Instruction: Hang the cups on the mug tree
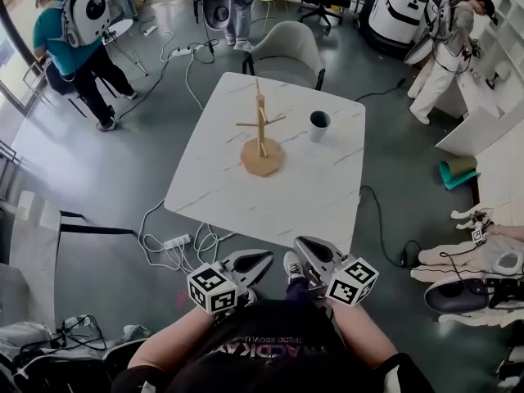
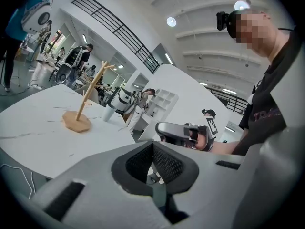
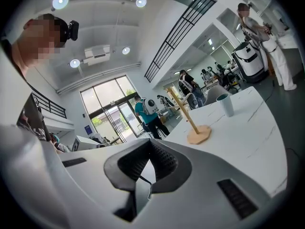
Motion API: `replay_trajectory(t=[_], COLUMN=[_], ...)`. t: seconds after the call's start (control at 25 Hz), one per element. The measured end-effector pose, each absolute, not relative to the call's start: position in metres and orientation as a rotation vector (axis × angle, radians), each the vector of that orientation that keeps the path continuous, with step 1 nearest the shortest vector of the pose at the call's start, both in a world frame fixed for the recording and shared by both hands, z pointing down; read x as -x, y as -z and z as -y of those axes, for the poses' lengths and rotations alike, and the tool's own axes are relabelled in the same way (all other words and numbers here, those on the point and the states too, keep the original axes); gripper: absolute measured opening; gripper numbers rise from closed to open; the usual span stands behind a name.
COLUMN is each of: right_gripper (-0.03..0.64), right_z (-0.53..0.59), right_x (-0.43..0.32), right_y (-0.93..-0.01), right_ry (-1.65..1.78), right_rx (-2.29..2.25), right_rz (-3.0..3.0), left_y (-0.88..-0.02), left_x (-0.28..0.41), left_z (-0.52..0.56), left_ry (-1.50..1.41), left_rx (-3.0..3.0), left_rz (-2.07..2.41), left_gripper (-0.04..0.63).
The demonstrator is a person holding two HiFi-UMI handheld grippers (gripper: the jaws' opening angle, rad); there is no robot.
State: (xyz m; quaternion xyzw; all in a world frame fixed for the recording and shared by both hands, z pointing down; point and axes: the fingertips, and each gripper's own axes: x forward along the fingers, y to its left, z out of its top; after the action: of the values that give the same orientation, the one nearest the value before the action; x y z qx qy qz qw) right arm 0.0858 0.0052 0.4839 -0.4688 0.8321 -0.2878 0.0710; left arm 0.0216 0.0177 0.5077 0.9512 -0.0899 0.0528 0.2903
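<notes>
Left gripper [image 1: 260, 259]: jaws pressed together with nothing between them. It is held low in front of the person, short of the near edge of the white marble-pattern table [image 1: 237, 207].

Right gripper [image 1: 300, 244]: jaws pressed together and empty. It sits just beside the left gripper, tips at the table's near edge.

Wooden mug tree [image 1: 261, 142]: upright on its round base near the table centre.

Cup [image 1: 318, 125]: white with a dark interior. It stands upright on the tabletop just right of the mug tree, not touching it, and well apart from both grippers.

Grey chair [image 1: 286, 51]: at the table's far side
</notes>
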Motion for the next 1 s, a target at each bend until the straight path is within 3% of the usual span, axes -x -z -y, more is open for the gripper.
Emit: replay_trajectory(t=[1.0], right_gripper=[0.012], right_z=[0.069], right_x=[-0.192], right_y=[-0.491], right_ry=[0.85], right_rx=[1.392], right_rz=[-2.572], left_y=[-0.511], left_x=[-0.103], left_z=[0.017], left_ry=[-0.117], left_rx=[-2.478], left_rz=[0.371], left_gripper=[-0.003])
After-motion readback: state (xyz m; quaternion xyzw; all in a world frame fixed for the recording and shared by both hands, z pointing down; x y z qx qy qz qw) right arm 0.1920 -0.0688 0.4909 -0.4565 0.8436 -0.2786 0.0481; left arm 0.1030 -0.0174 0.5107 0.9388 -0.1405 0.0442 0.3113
